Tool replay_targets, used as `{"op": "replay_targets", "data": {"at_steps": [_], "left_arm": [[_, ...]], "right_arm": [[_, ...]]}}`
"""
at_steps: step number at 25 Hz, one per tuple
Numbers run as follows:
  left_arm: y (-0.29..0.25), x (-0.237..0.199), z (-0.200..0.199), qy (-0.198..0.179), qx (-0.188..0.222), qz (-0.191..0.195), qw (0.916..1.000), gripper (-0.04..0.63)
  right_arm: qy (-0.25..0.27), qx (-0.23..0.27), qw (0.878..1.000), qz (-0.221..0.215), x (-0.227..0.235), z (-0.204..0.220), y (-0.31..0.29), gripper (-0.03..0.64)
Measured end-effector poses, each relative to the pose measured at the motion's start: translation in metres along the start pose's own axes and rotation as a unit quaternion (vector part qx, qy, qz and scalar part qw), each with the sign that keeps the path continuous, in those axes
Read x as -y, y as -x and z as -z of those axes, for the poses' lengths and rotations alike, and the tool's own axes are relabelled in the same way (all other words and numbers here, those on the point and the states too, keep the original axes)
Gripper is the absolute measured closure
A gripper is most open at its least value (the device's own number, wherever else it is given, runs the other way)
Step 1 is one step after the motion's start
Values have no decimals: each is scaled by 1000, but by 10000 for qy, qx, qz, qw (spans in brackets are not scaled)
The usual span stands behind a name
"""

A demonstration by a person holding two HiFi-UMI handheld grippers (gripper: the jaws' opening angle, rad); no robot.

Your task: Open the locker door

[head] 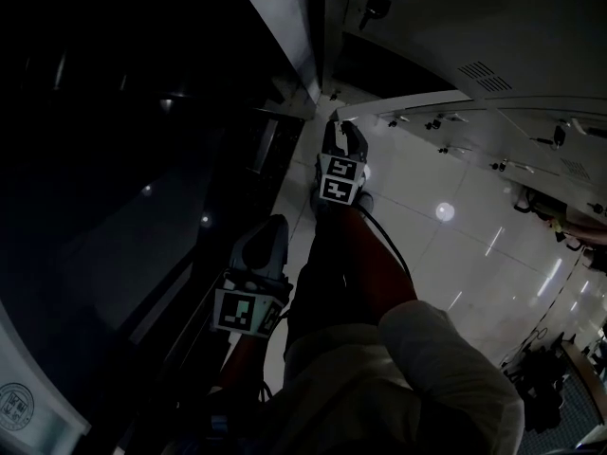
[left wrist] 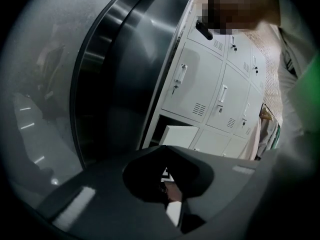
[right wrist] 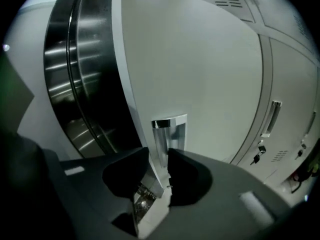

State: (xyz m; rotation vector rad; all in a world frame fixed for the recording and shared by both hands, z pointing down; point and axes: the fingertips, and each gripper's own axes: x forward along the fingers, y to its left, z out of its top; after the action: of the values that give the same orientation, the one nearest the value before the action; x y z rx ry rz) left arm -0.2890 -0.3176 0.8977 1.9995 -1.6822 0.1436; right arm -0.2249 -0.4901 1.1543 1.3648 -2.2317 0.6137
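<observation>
The white locker door [right wrist: 200, 64] stands swung partly out, with a chrome handle recess [right wrist: 170, 128] near its free edge. My right gripper [right wrist: 159, 170] straddles that edge just below the recess, one dark jaw on each side and both against it. In the head view the right gripper [head: 343, 133] reaches forward to the door's top edge [head: 417, 105]. My left gripper [head: 268, 237] hangs back and lower; its jaws meet at the tips with nothing in them. Seen from the left gripper [left wrist: 165, 153], the opened door [left wrist: 177, 134] is in the bottom row.
A curved steel and dark glass wall [right wrist: 75, 59] runs along the left of the lockers. More closed lockers [left wrist: 210, 89], some with keys [right wrist: 257, 156] in their locks, fill the right. A person in pale clothes [left wrist: 295, 64] stands near them. Glossy floor tiles [head: 455, 245] lie below.
</observation>
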Motion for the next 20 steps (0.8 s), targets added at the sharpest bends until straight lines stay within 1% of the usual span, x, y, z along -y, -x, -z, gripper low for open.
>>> {"op": "replay_targets", "data": {"at_steps": [3,5,8,11,15,18,20], "left_arm": [[-1,2,-5,5,-8,-24,10000,541],[-4,7,-9,26,-18,-5,10000,541],[-11,18,-18,20,-4,83,10000,541],[-16,29,-29,14,13,163,9999,541],[-22,44,-43,-43,27,306,9995,541],[-27,55,-51,-79,3,419,9991,541],[-30,63,-58,-151,0,503,9986,541]], "right_arm": [[115,-39,9999,-35,7,18,21,492],[60,-105,9999,7,16,31,39,454],[130,-243,9996,77,33,49,63,434],[249,-371,9989,111,48,66,86,446],[205,-524,9983,178,71,82,111,460],[119,-617,9978,196,84,90,122,481],[91,-643,9977,186,91,91,129,512]]}}
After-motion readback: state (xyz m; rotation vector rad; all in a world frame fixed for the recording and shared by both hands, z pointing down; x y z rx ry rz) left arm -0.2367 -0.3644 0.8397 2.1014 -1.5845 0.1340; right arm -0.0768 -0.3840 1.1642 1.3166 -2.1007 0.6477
